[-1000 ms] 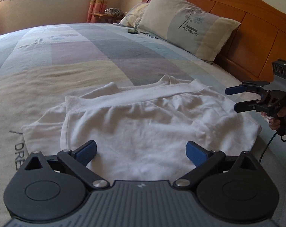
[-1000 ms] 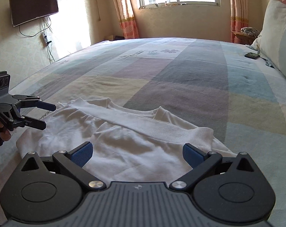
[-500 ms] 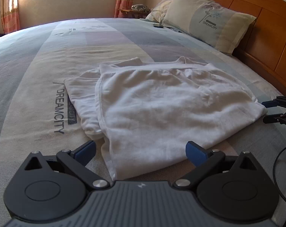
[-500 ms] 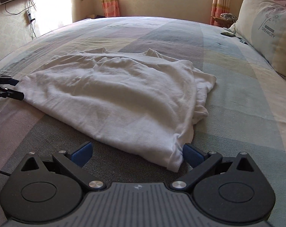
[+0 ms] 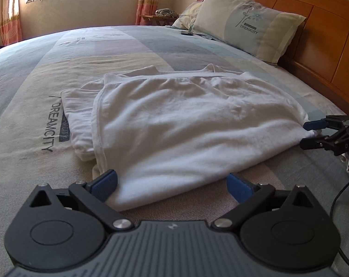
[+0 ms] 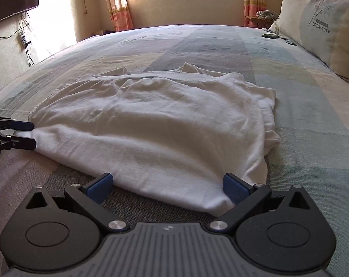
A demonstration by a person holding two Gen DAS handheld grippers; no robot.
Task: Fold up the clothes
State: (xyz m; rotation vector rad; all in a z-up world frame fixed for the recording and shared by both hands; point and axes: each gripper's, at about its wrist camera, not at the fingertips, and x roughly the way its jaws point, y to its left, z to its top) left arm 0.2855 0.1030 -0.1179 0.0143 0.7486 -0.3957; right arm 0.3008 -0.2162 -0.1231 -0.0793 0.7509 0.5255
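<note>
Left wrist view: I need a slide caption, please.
Open left hand-held gripper at the white garment's near edge on the bed; right hand-held gripper at its corner.

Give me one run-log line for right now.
fold clothes | white garment folded over, flat on bed | left gripper open at its near hem | right gripper open at its near corner

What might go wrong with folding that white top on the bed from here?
Both hand-held grippers stand open at the near corners of the white top. The left hand-held gripper and right hand-held gripper might each pinch only the top layer, so the fold separates. The loose layers bunched at one side could drag crooked. A low grab might also catch the bedspread.
</note>
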